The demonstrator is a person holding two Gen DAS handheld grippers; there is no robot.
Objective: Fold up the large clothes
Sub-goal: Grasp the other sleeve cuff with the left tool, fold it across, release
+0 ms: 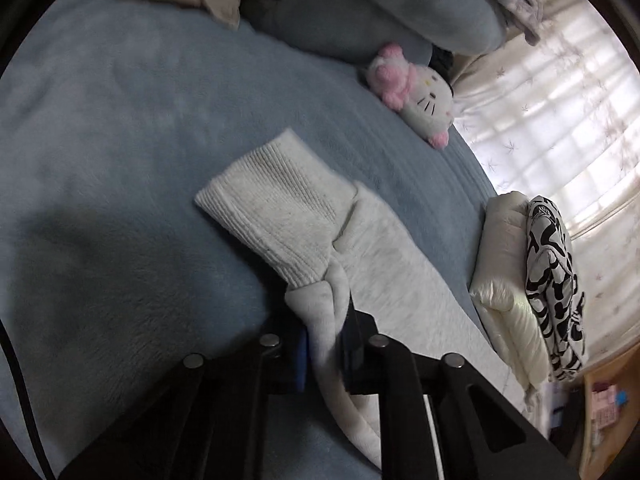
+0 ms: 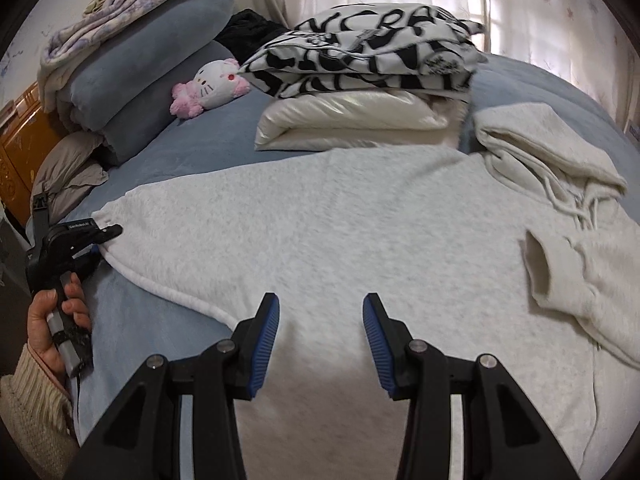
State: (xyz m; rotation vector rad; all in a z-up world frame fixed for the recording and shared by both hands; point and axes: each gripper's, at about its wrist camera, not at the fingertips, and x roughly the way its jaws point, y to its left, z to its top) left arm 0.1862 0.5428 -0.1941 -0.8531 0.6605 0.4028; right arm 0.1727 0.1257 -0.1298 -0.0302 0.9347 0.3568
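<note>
Item: pale grey hoodie (image 2: 320, 216), spread flat across the blue bed cover (image 2: 192, 148), hood (image 2: 548, 148) bunched toward the bed's far right side, drawstrings trailing below it.

Left gripper (image 1: 324, 344): pressed together on a fold of the hoodie's fabric at its left corner; blue pads hard against the cloth. From the right wrist view the same gripper (image 2: 102, 236) sits at the left edge of the bed, its tip on the hoodie's corner, with the person's hand (image 2: 60, 320) around the handle and a cream knitted sleeve (image 2: 28, 408) below.

Right gripper (image 2: 320, 320): jaws standing apart over the hoodie's near hem, nothing between the pads.

Shown only by the left wrist view: a ribbed cuff (image 1: 276, 216) lying just ahead of the clamped fold, close up.

Shown only by the right wrist view: the whole body of the hoodie, the hood, and a second sleeve opening (image 2: 540, 268) at the right.

Other stock, both views: pink and white plush cat (image 2: 212, 84) near the head of the bed; folded cream quilted piece (image 2: 352, 120) with a black and white patterned garment (image 2: 368, 52) stacked on it; rolled blue blanket (image 2: 144, 80) at the far left.

Hard to make out: the left view is motion-blurred; the clamped fold's lower part runs out of sight behind the gripper frame. The hoodie's right side is cut off by the lens rim.
</note>
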